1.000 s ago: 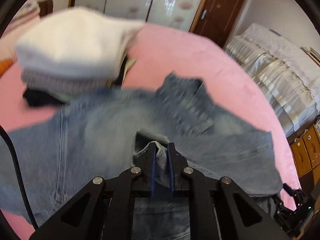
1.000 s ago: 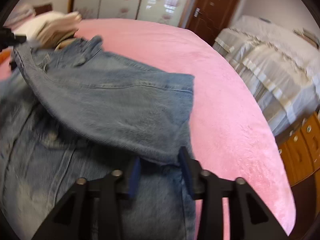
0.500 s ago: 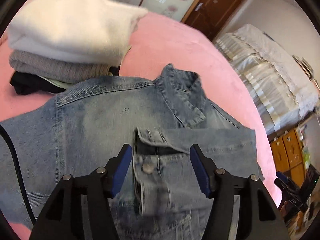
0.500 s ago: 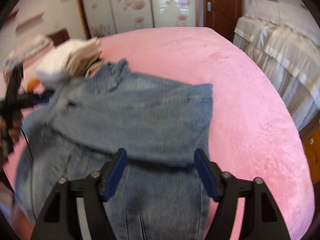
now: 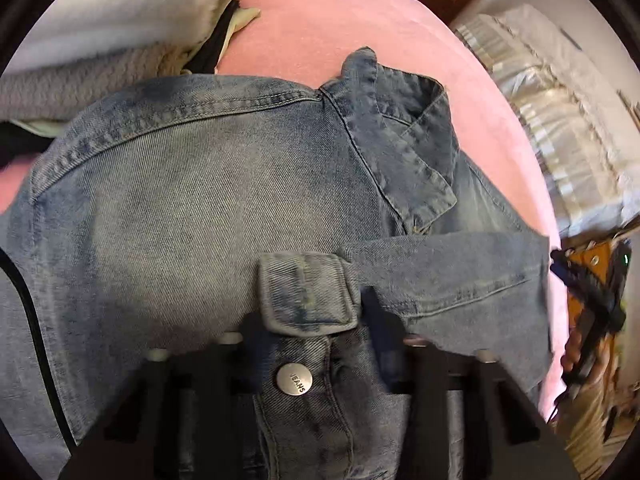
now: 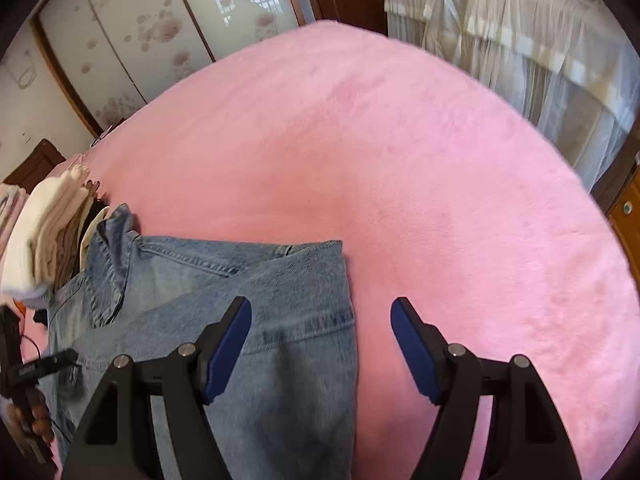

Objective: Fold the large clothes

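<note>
A blue denim jacket point(image 5: 200, 200) lies back up on the pink bed cover point(image 5: 320, 20), collar point(image 5: 400, 140) at the far end, both sleeves folded across it. My left gripper point(image 5: 312, 324) hangs low over the folded-back sleeve cuff point(image 5: 304, 292). Its jaws are closing, and the blurred fingers point(image 5: 376, 320) touch the cuff's two sides. In the right wrist view my right gripper point(image 6: 320, 308) is open and holds nothing. It straddles the right edge of the jacket point(image 6: 280, 300), one finger over denim, the other over the cover point(image 6: 400, 160).
A stack of folded clothes point(image 6: 44, 240) with a white top layer sits by the collar, also the stack point(image 5: 100, 20) in the left wrist view. A second bed with a pale frilled cover point(image 6: 520, 40) stands right; sliding wardrobe doors point(image 6: 120, 40) stand behind.
The left gripper let go of the cuff, sank closer and is narrowing around it again. The right gripper opened wider, let the sleeve lie and swung right to the jacket's edge.
</note>
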Action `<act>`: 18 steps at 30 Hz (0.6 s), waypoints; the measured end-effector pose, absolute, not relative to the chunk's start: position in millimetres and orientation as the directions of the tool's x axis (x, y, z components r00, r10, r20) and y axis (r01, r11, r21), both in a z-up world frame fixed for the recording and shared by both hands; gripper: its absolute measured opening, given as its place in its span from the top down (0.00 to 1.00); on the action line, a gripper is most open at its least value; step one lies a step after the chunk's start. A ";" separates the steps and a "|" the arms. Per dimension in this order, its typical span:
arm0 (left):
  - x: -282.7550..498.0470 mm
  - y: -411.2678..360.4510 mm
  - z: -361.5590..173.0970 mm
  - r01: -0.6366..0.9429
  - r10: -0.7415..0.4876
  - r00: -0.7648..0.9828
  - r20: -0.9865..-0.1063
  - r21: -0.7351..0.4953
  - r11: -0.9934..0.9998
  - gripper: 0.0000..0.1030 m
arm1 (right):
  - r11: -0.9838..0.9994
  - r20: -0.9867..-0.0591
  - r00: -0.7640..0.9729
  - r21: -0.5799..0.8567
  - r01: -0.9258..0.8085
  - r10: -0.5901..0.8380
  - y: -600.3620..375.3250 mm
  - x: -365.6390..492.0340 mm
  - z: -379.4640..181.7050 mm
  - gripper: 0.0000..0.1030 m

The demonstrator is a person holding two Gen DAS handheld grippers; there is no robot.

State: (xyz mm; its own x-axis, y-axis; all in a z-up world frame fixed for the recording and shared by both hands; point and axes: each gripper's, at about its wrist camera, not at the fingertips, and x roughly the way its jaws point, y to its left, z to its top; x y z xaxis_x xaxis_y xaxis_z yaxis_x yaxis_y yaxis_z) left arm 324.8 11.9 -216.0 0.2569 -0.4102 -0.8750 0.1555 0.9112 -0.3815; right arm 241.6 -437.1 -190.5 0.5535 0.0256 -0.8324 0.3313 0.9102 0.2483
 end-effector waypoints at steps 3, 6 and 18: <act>317.6 3.2 -204.5 0.198 -0.375 0.295 -0.879 -0.328 0.924 0.87 | 0.907 -0.853 0.522 0.244 0.342 0.033 -438.1 253.9 -211.3 0.30; 307.5 -11.6 -184.7 0.262 -0.320 0.385 -0.866 -0.230 0.937 0.89 | 0.927 -0.854 0.521 0.199 0.318 0.005 -430.9 253.4 -217.3 0.78; 320.0 -11.7 -201.1 0.179 -0.220 0.442 -0.870 -0.155 0.972 0.70 | 0.923 -0.841 0.527 0.100 0.373 -0.122 -429.6 235.6 -202.1 0.71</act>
State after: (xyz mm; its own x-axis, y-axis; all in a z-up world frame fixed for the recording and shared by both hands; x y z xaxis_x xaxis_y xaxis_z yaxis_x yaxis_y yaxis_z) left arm 320.0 -11.7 -201.1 0.4417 -0.2202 -0.8697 0.1794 0.9715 -0.1549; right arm 235.6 -429.6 -202.1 0.5274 -0.1216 -0.8409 0.3727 0.9225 0.1003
